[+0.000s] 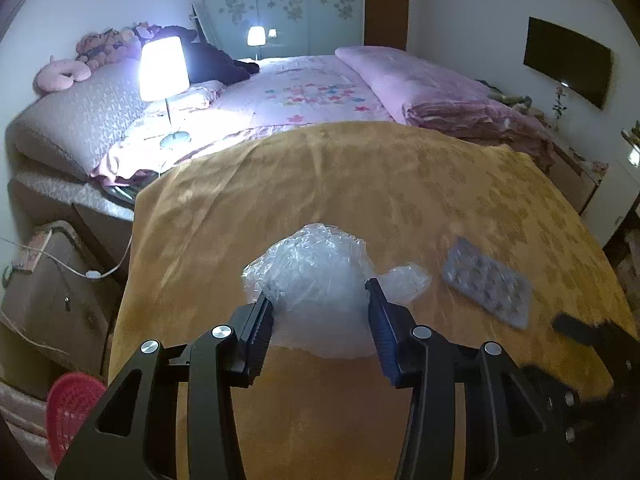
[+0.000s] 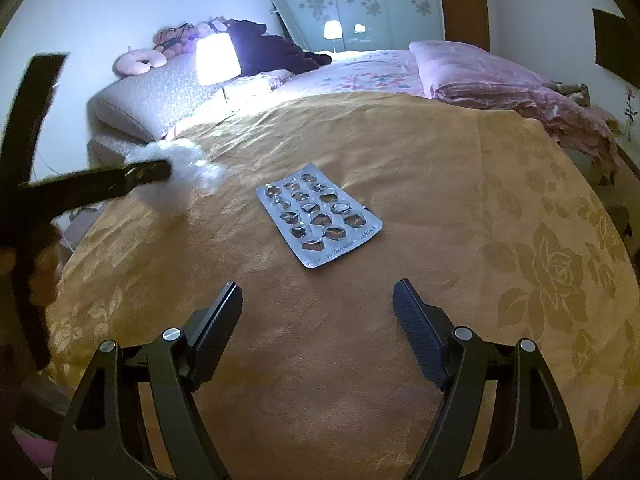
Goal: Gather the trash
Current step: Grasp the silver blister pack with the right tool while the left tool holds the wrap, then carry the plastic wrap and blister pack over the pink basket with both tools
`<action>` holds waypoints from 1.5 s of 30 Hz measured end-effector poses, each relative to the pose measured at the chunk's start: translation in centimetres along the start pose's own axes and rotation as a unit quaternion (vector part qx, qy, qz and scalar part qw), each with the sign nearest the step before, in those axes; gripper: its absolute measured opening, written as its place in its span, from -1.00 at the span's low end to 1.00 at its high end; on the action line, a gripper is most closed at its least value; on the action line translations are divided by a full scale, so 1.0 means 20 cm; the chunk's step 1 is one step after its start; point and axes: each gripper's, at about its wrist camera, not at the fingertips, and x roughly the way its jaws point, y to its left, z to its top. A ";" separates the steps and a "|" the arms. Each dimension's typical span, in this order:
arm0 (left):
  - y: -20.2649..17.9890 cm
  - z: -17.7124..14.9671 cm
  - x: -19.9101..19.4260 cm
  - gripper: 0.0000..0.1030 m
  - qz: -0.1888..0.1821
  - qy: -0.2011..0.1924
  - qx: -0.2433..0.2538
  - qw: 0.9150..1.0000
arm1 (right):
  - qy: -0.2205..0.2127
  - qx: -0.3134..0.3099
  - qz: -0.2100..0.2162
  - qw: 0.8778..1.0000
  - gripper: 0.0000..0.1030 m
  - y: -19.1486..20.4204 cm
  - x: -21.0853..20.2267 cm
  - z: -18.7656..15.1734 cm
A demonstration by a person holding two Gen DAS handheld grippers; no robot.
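Note:
A crumpled clear plastic bag [image 1: 312, 256] lies on the yellow flowered blanket [image 1: 360, 180], and my left gripper [image 1: 319, 292] is shut on it, both pads pressing into its sides. The right wrist view shows that gripper's fingers [image 2: 152, 170] at the left, with the bag [image 2: 192, 166] blurred white beyond them. A used silver blister pack [image 2: 318, 216] lies flat in the middle of the blanket [image 2: 460, 168], right of the bag [image 1: 486, 284]. My right gripper [image 2: 317, 285] stands open just short of the pack, with nothing between its fingers.
A lit table lamp [image 1: 164, 68] stands on the bed beyond the blanket, with a folded pink duvet [image 1: 440, 88] at the back right. A red mesh basket [image 1: 72, 408] and a brown box [image 1: 52, 280] sit on the floor off the blanket's left edge.

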 end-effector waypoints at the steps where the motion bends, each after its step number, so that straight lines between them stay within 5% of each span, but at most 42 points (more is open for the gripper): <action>1: 0.01 -0.03 -0.03 -0.17 -0.004 -0.001 -0.002 1.000 | 0.002 -0.001 0.001 1.000 0.47 0.00 0.00 0.00; 14: 0.07 -0.22 -0.17 -0.17 -0.017 -0.013 -0.010 1.000 | 0.053 -0.074 -0.051 0.995 0.71 0.01 0.17 0.17; 23: 0.08 -0.25 -0.20 -0.17 -0.026 -0.014 -0.014 0.999 | 0.072 -0.091 -0.020 0.993 0.71 0.03 0.28 0.27; 32: 0.09 -0.27 -0.21 -0.17 -0.027 -0.014 -0.015 0.999 | 0.061 -0.103 -0.002 0.993 0.15 0.06 0.25 0.28; 45: 0.12 -0.30 -0.26 -0.17 -0.021 -0.015 -0.020 0.999 | 0.047 -0.088 0.023 0.995 0.07 0.14 0.16 0.19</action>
